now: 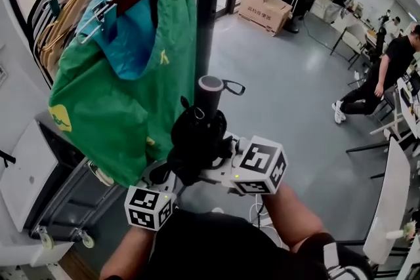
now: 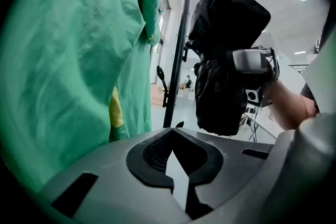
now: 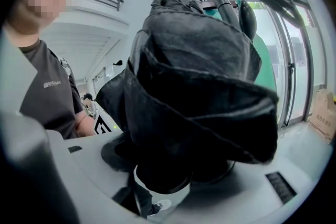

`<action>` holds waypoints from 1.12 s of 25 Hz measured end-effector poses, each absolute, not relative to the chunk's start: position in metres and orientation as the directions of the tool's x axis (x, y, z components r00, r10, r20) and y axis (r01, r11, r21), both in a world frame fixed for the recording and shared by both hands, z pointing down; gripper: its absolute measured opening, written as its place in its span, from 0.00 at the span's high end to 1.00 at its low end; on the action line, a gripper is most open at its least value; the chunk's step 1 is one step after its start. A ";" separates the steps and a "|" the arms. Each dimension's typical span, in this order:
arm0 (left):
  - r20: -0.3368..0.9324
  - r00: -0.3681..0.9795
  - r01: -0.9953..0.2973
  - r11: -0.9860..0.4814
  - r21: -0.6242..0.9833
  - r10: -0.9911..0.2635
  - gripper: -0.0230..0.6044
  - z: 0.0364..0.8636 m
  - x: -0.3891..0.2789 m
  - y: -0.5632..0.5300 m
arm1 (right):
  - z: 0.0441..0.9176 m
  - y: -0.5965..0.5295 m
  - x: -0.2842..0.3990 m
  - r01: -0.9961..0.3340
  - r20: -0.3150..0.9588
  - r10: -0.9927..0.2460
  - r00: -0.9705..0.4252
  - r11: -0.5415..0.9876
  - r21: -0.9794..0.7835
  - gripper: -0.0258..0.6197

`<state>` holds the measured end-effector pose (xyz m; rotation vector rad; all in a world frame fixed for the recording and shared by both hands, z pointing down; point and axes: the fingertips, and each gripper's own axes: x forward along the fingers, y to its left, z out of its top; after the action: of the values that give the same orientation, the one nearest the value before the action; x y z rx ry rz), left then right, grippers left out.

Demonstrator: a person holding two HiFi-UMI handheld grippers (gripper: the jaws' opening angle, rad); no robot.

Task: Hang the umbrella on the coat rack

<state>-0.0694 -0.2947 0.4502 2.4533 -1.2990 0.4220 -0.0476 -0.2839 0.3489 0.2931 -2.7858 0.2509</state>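
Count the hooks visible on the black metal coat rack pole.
1: a small black hook juts from the black metal pole beside the folded black umbrella's grey handle. Green garments may hide others.

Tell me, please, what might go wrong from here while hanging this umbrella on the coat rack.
1. The right tool grips the umbrella by its soft folded fabric, so it could slip or sag in the grip.
2. The hook on the coat rack pole looks small, so the hang could miss.
3. The green garment hangs close beside the pole and might snag the umbrella.
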 end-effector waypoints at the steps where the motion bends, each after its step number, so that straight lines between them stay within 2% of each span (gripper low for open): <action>1: 0.406 0.542 -0.834 -0.531 0.151 -0.736 0.94 0.450 -0.070 -0.294 | 0.348 -0.285 -0.050 -0.224 0.339 -0.164 -0.926 0.964 -0.145 0.58; 13: 0.399 0.546 -0.832 -0.531 0.159 -0.736 0.94 0.450 -0.078 -0.283 | 0.377 -0.274 -0.061 -0.208 0.387 -0.111 -0.915 0.953 -0.221 0.58; 28: 0.390 0.540 -0.839 -0.517 0.172 -0.746 0.94 0.451 -0.074 -0.285 | 0.455 -0.246 -0.036 -0.285 0.506 -0.114 -0.855 0.918 -0.275 0.58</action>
<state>-0.0741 -0.2847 0.4506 2.4422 -1.3070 0.3821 -0.0362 -0.2465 0.4550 0.2865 -2.5829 0.4712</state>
